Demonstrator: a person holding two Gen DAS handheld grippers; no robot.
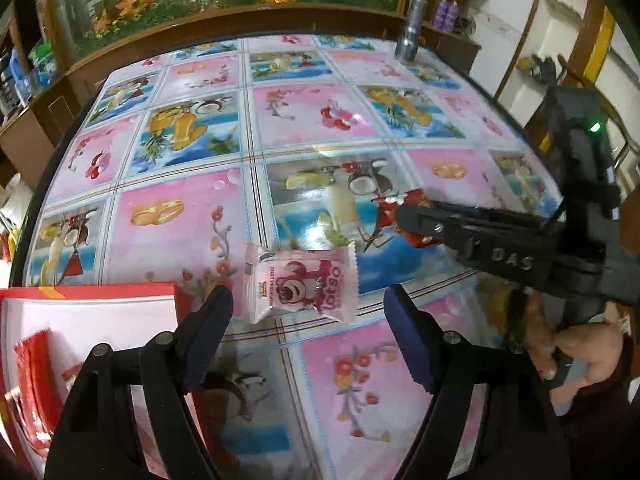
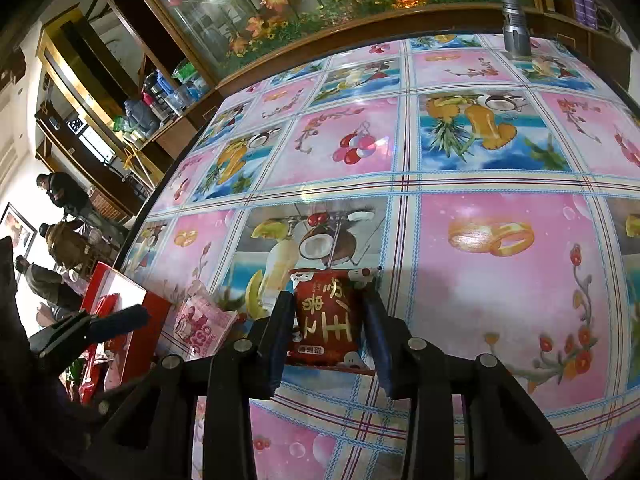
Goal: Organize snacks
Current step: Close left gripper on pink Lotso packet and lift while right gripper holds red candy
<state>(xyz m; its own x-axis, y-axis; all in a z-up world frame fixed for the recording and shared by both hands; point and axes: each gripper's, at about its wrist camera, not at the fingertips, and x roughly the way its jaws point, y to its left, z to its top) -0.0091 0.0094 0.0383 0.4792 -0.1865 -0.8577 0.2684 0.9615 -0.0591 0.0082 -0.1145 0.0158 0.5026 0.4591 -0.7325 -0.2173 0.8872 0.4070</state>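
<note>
Right gripper [image 2: 326,320] jaws around red snack packet [image 2: 325,316], touching.

A pink bear packet [image 1: 304,284] lies flat on the bench, just right of the red box [image 1: 92,312]. A red packet [image 2: 326,320] lies farther right.

You see both views bright, white glare on the glossy tablecloth [image 1: 320,128] ahead, edges curved and blurred.

Box [image 1: 92,312] at table's [image 1: 360,128] near-left edge; bear packet [image 1: 304,284] just right of it; red packet [image 2: 326,320] further right; flashlight [image 1: 410,28] upright, far edge.
</note>
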